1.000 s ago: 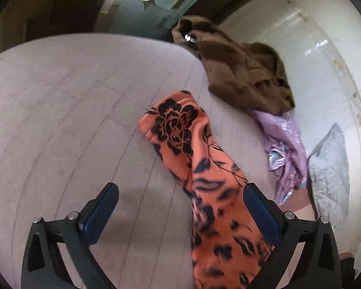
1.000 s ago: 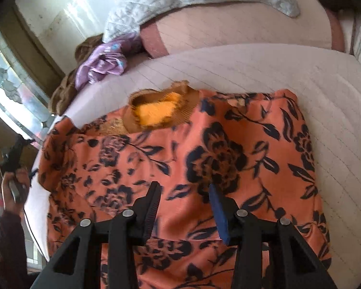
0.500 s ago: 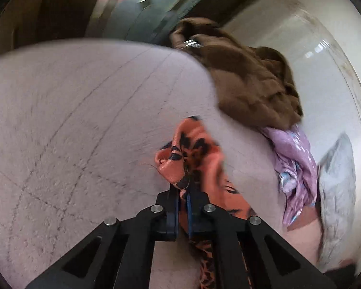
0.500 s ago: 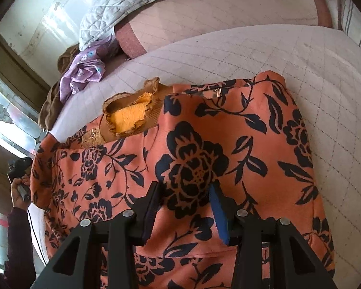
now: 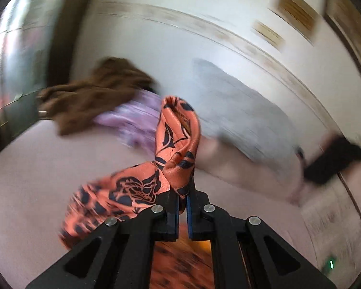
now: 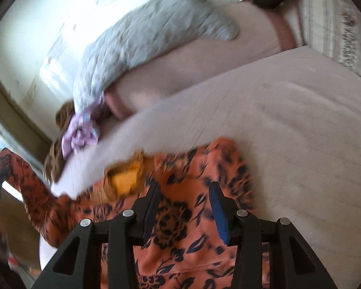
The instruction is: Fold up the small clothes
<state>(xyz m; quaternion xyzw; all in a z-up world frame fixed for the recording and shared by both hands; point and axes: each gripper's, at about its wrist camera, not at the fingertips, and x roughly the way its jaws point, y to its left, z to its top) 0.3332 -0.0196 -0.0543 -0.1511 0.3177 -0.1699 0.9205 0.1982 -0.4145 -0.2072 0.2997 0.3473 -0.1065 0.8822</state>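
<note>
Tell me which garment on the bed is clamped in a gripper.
The orange floral top, pinched by the left gripper. The brown garment and the purple one lie untouched.

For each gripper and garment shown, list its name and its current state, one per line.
left gripper: shut on the sleeve, lifted.
right gripper: open, above the garment's body.
orange floral garment: spread on the bed, one sleeve raised.
brown garment: crumpled.
purple garment: bunched.

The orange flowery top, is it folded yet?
Not yet. Done: the left gripper has pinched a sleeve of the orange black-flowered top. In hand: that sleeve is lifted off the pale quilted bed. Left: the body lies spread flat under the open right gripper, no fold made.
</note>
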